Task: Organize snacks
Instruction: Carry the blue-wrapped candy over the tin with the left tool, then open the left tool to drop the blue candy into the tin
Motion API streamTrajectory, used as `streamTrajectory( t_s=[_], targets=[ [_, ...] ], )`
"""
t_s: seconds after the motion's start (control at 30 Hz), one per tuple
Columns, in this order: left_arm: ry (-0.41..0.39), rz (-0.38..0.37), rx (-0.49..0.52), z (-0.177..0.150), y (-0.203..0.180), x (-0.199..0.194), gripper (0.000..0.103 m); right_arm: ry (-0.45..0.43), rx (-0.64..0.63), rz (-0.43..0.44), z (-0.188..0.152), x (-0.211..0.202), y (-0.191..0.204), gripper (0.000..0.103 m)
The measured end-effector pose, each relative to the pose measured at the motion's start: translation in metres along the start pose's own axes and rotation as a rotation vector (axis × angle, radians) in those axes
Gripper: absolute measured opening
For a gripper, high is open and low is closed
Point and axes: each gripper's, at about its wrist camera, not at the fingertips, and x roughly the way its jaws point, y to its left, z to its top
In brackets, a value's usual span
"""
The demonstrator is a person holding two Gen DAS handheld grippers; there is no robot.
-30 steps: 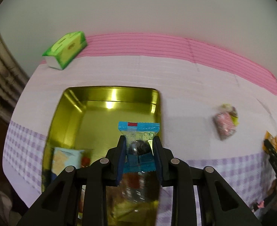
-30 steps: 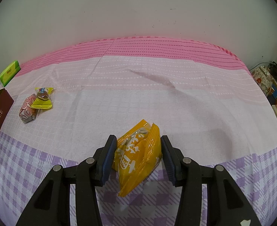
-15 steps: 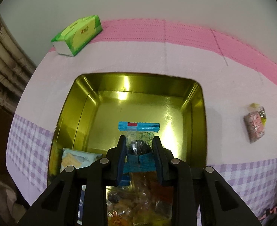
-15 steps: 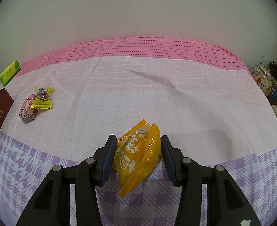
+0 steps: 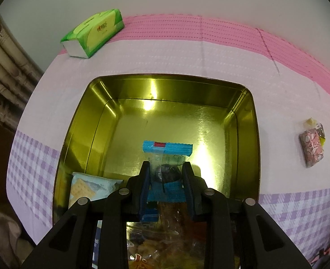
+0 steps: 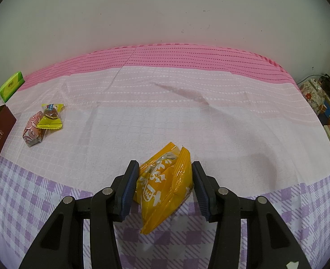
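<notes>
Left gripper (image 5: 166,177) is clamped on a blue candy (image 5: 167,157), pinched across its middle, hanging over the gold tin (image 5: 93,121) at frame center, low inside it. The wrapper looks like thin crinkly film with a dark lump inside: light, soft at the crimped ends, slippery, so the grip belongs on the lump, not the flat ends. The tin already holds a cracker pack (image 5: 87,187) at lower left and clear-wrapped snacks (image 5: 156,242) at the bottom, half hidden by the fingers. Right gripper (image 6: 165,185) straddles the orange pack (image 6: 165,183) at lower center of its view; both pads sit against its sides, so it reads as grasped, though whether it is lifted off the cloth (image 6: 187,123) can't be told. That pack is puffy, glossy and light, likely to squash or slide; best held across the fat middle. Still loose at left of the right view: pink candy (image 6: 33,130) and yellow candy (image 6: 51,117), touching, small and slick. Green tissue pack (image 5: 93,33) sits upper left, not a snack.
</notes>
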Motion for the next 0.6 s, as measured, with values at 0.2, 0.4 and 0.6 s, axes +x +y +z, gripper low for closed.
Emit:
streamTrajectory(
  t_s=[0.2,0.4,0.6],
  targets=[
    [0.014,0.008,-0.01,0.0016,0.0002,0.0022,0.03,0.0,0.0,0.0,-0.0001,0.0001,0.0,0.045],
    [0.02,0.002,-0.02,0.0015,0.0022,0.0009,0.044,0.0,0.0,0.0,-0.0001,0.0001,-0.0001,0.045],
    [0.006,0.005,-0.004,-0.0022,0.0015,-0.0048,0.047,0.0,0.0,-0.001,-0.0003,0.0001,0.0004,0.045]
  ],
)
